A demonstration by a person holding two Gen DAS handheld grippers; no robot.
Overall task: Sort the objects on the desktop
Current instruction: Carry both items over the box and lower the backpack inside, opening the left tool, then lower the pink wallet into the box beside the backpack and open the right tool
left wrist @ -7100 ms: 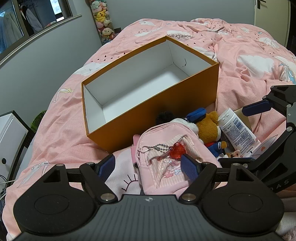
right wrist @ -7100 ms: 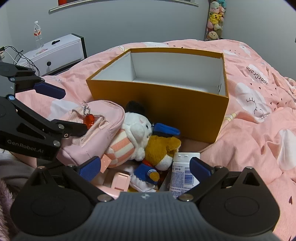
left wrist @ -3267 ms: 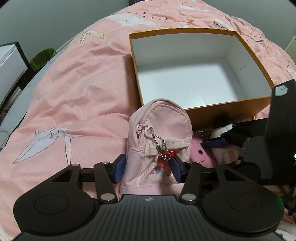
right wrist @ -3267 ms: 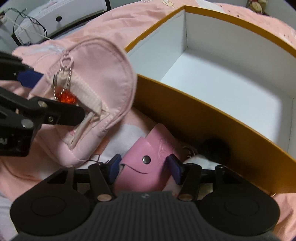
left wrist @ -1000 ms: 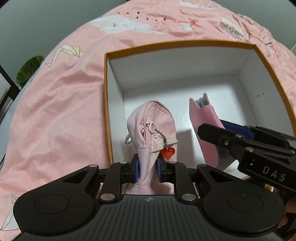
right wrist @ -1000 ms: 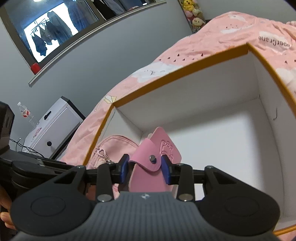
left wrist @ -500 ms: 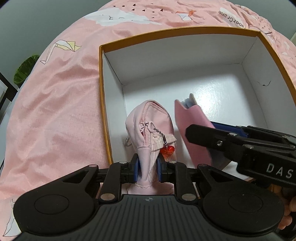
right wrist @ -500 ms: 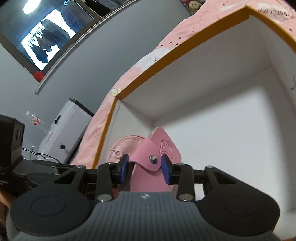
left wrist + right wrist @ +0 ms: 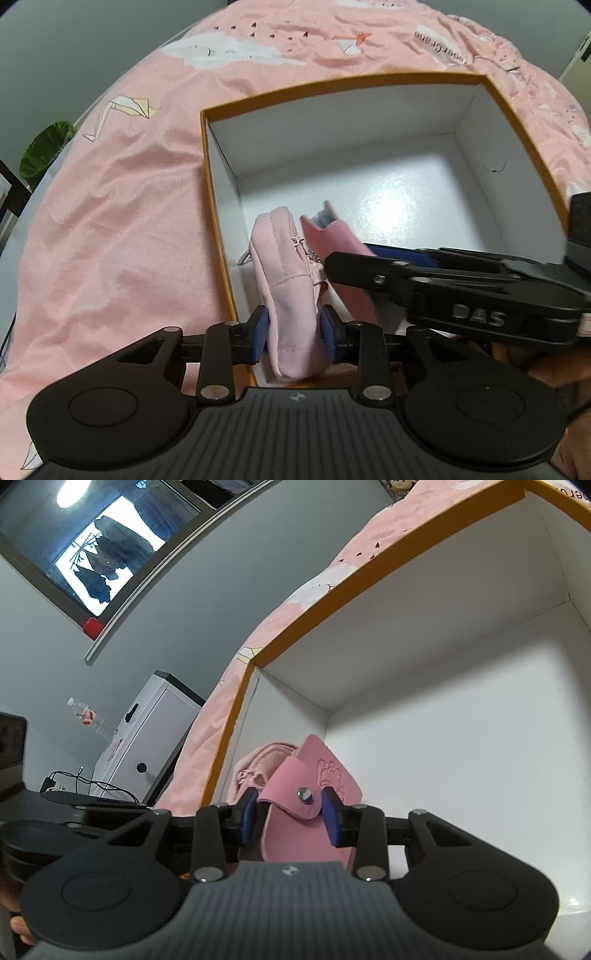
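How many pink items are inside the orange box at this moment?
2. The pink mini backpack stands in the orange box's near left corner, between the left gripper's pads; the pink snap pouch is beside it, in the right gripper.

Grey walls (image 9: 207, 602) are enclosing the room; a pink bedspread (image 9: 122, 206) is covering the bed, a white cabinet (image 9: 147, 734) standing far left beneath a window (image 9: 107, 554).

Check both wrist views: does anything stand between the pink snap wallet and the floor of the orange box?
Nothing visible does. The pink wallet, held in the right gripper, is already inside the orange box. The pink mini backpack stands beside it, not under it, and the white floor beyond is bare.
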